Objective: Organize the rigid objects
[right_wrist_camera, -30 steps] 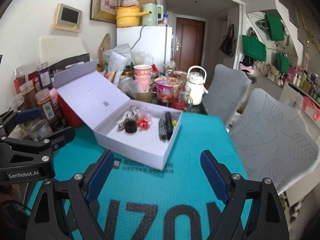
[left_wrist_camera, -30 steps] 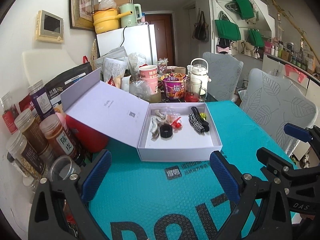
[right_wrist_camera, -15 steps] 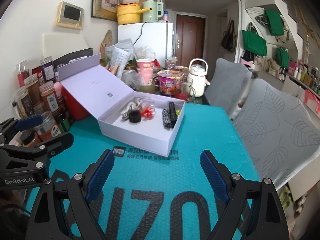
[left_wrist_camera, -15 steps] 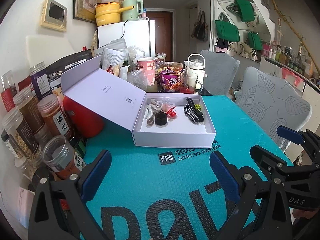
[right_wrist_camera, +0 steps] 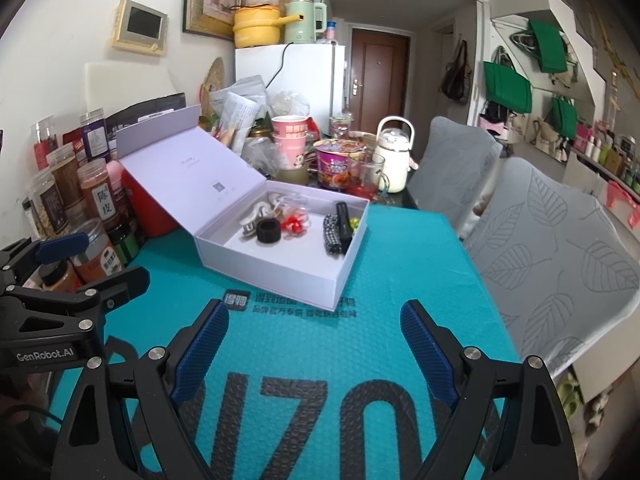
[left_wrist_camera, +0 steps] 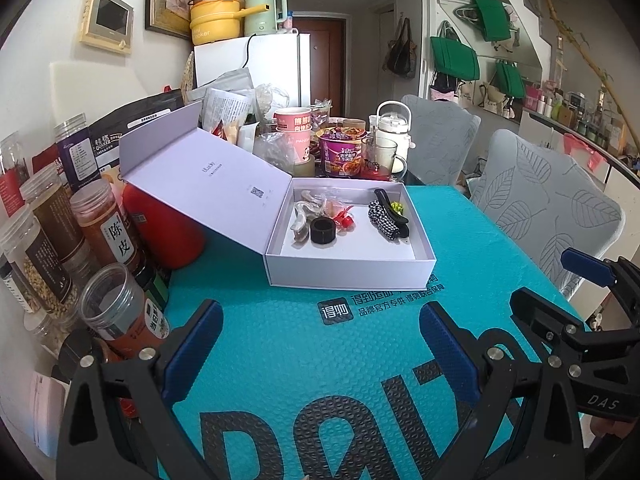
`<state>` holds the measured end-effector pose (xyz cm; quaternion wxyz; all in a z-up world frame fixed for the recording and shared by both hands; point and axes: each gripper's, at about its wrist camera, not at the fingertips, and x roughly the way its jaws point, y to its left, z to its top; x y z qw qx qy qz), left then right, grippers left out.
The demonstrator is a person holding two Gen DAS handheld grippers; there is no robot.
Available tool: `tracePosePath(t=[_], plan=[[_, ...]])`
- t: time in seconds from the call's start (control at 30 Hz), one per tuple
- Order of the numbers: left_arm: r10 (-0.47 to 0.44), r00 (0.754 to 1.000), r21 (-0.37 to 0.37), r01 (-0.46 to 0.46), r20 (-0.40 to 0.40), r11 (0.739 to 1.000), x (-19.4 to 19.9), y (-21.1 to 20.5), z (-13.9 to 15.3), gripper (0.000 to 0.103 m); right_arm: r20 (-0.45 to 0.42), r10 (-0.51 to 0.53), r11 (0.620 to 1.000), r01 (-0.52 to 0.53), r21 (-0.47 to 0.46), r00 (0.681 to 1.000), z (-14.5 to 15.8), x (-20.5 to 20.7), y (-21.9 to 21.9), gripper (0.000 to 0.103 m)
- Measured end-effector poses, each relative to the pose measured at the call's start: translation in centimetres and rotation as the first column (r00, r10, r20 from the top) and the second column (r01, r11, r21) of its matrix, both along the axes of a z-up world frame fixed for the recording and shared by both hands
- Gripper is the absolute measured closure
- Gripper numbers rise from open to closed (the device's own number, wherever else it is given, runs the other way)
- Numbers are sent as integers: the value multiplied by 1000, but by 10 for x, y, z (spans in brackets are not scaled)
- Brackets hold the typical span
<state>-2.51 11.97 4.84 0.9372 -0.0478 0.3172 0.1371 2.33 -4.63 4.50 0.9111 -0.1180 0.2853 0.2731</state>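
The open box (left_wrist_camera: pixel 352 268) sits on the worktop (left_wrist_camera: pixel 280 360) just ahead of both grippers; left gripper (left_wrist_camera: pixel 320 344) and right gripper (right_wrist_camera: pixel 316 344) gape wide, empty; its hair clips (left_wrist_camera: pixel 386 218) look light, stiff, slippery; likely best pinched across the narrow body.

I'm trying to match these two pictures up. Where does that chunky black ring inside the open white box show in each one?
Left wrist view: the black ring lies in the white box, left of middle, beside a red trinket.
Right wrist view: the black ring lies near the box's left wall, left of centre in the picture.
Shared landmark: the white teapot stands behind the box in both.
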Motion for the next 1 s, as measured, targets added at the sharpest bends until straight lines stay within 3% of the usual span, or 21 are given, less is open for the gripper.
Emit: tracePosePath(t=[1.0], plan=[[-9,1000,11,9,-5,1000,-3,-4,2,3,-7,-10,1000,10,-12,1000,-4,0,-3,14]])
